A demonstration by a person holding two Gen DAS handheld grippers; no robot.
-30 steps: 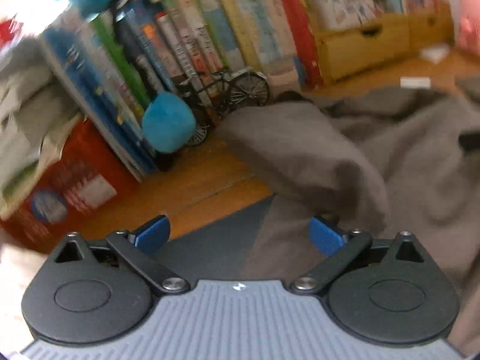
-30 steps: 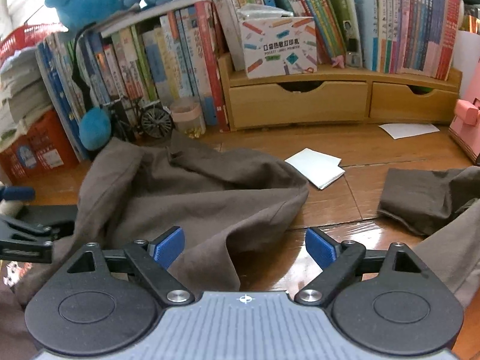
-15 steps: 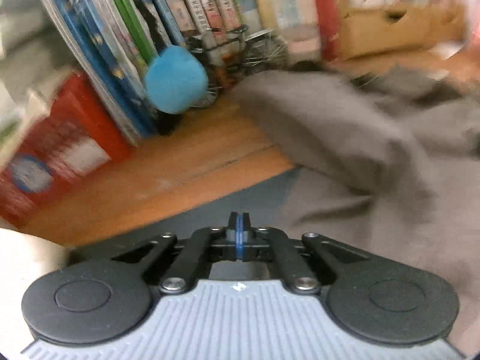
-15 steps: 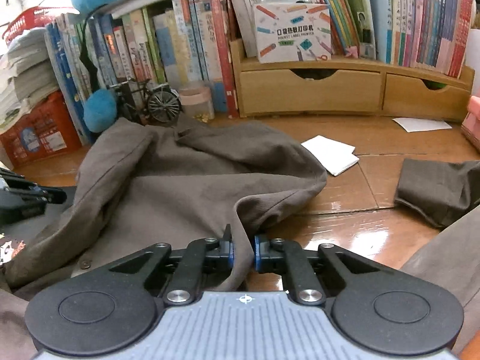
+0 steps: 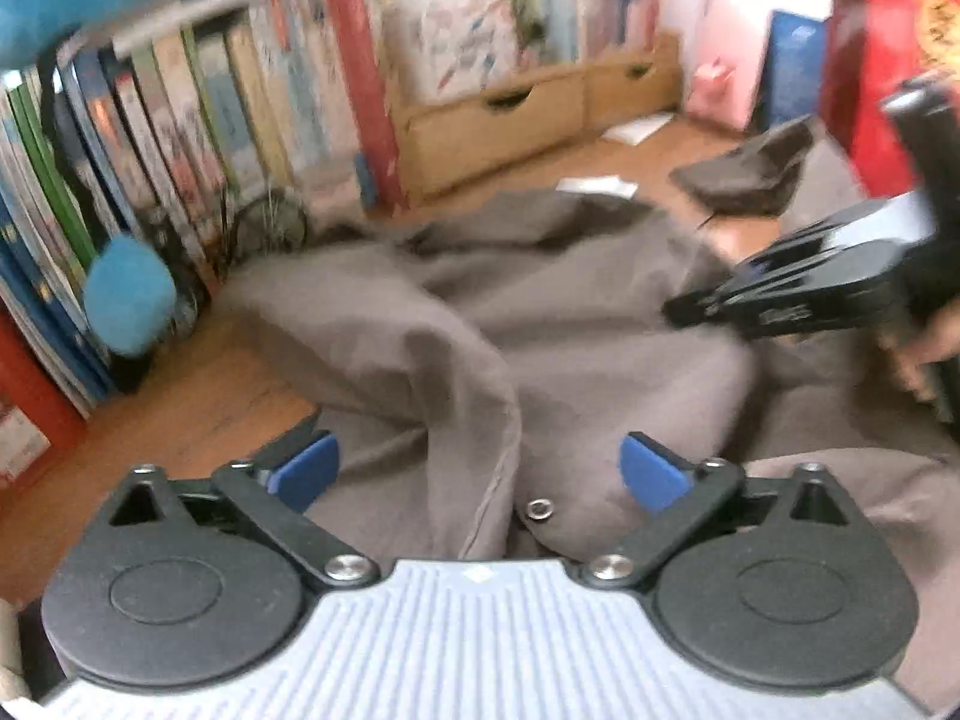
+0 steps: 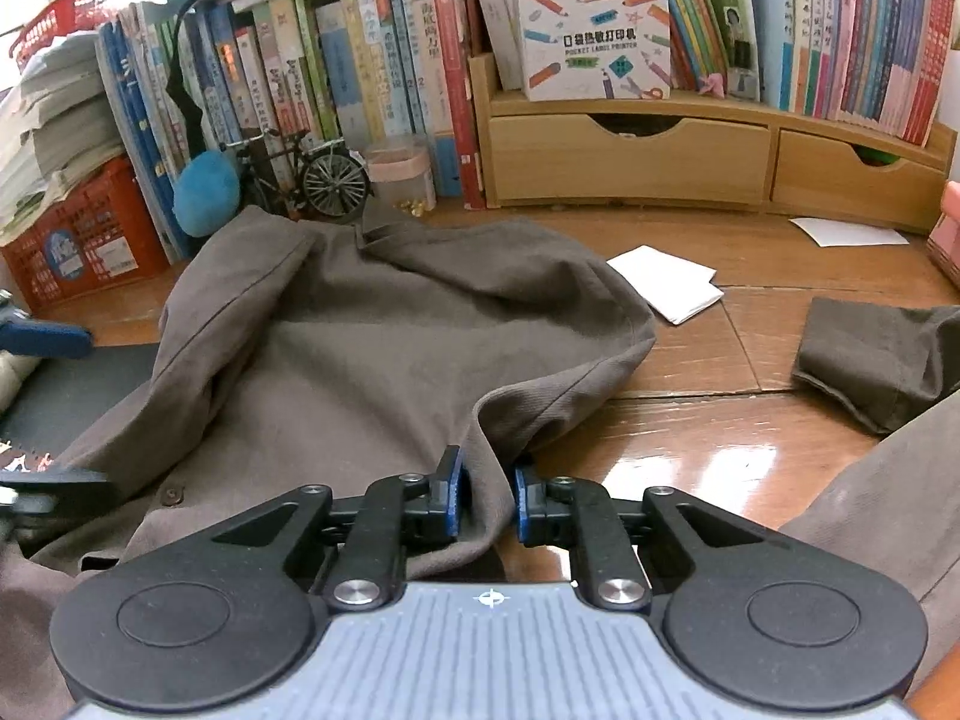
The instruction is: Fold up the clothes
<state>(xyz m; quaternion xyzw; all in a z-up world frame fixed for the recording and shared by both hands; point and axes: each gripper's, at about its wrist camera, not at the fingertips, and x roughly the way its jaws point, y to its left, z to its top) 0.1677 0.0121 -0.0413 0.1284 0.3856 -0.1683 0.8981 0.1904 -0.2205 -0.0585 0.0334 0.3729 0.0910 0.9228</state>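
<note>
The brown garment (image 6: 372,360) lies crumpled on the wooden floor (image 6: 690,420), running from the bookshelf (image 6: 360,72) at 12 o'clock back toward both tongs at 6 o'clock. The right gripper (image 6: 485,495) is nearly closed and pinches the hem fold at its near edge. The left gripper (image 5: 477,471) is wide open and holds nothing; a seam and a snap button (image 5: 538,509) lie between its fingers, so this one is nearer to the next grasp

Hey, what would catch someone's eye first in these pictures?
The rumpled brown garment spread across the wooden floor, with the right gripper pinching its edge. Behind it, a packed row of books, and a small model bicycle beside a blue plush.
</note>
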